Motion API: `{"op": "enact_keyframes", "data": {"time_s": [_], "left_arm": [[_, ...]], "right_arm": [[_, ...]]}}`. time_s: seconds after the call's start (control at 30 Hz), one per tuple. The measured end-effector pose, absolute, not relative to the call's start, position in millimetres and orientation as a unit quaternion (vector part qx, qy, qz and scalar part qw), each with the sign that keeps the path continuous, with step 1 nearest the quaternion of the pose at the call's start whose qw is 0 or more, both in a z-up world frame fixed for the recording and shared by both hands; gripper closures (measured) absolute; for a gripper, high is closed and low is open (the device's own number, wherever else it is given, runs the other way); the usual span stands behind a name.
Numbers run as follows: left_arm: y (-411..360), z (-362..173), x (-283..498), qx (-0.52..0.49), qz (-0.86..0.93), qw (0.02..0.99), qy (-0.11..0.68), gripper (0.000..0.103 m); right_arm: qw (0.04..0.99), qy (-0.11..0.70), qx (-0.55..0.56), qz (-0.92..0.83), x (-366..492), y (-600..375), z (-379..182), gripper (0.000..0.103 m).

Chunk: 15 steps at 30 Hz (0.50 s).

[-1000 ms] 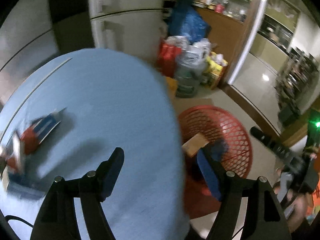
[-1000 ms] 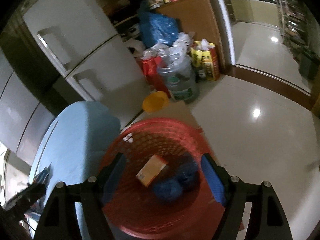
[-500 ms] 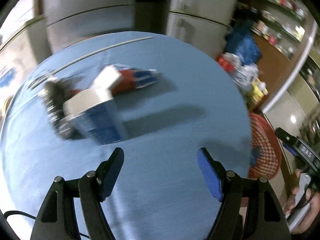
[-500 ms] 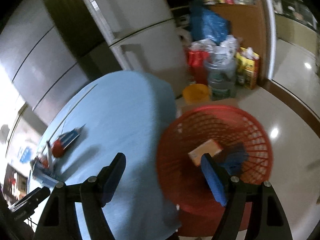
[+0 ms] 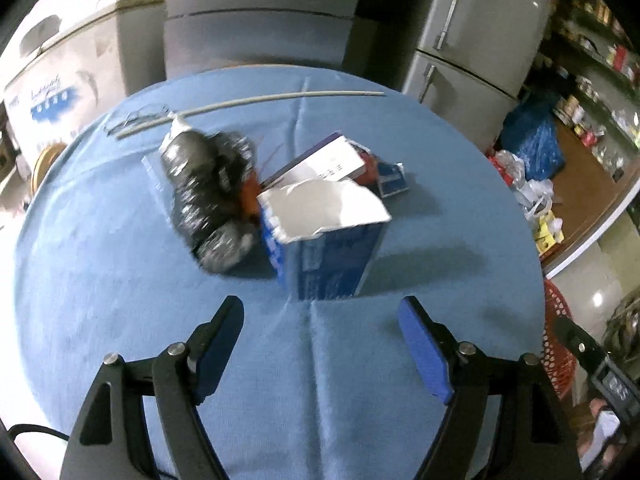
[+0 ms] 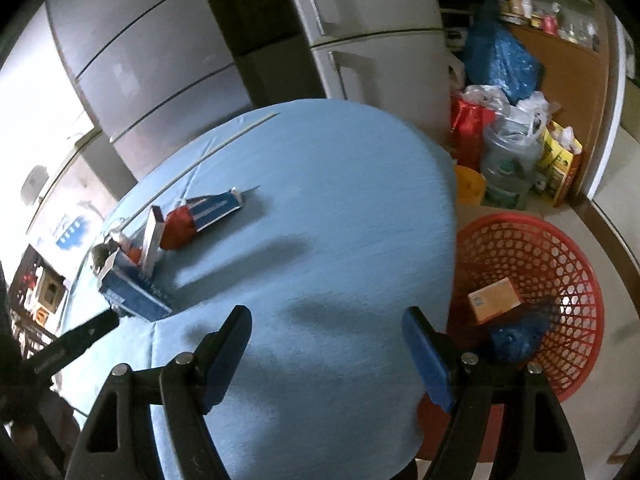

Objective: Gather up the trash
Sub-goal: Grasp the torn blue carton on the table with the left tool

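Showing no readable print: torn blue box (image 5: 332, 256).

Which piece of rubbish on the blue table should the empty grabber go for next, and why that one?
Probably the torn-open blue cardboard box. It is the nearest piece to the left gripper, whose jaws have just been opening and hold nothing. So ease that gripper forward until the jaws straddle the box. The red plastic mesh basket beside the table already holds other rubbish, so the box likely belongs there.

A home kitchen: fridges (image 6: 372, 40), stocked pantry shelves (image 5: 600, 32), grocery bags (image 6: 500, 60) on tiled floor (image 6: 624, 216).
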<state>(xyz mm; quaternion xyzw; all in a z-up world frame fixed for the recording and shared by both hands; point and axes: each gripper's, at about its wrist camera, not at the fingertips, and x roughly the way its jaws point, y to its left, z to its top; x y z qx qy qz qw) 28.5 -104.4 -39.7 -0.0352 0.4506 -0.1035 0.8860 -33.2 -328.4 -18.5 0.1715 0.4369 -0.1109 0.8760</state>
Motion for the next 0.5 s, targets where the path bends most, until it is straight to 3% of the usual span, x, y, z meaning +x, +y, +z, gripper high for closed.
{"op": "enact_keyframes", "data": {"time_s": [0.43,0.47,0.5], "left_arm": [[-125.5,-60.4,83.6,-0.021,-0.063,0.891,0.449,0.022],[-123.9,-63.0,86.7,-0.021,-0.065,0.89,0.451,0.036],[-122.1,-62.5,86.5,-0.016,-0.062,0.893,0.445,0.039]], "right_arm": [[0.869,0.444,0.173,-0.133,-43.7,-341.6,-17.0,0.023],[0.868,0.445,0.173,-0.134,-43.4,-340.9,-17.7,0.023],[0.869,0.444,0.173,-0.134,-43.6,-340.3,-17.8,0.023]]}}
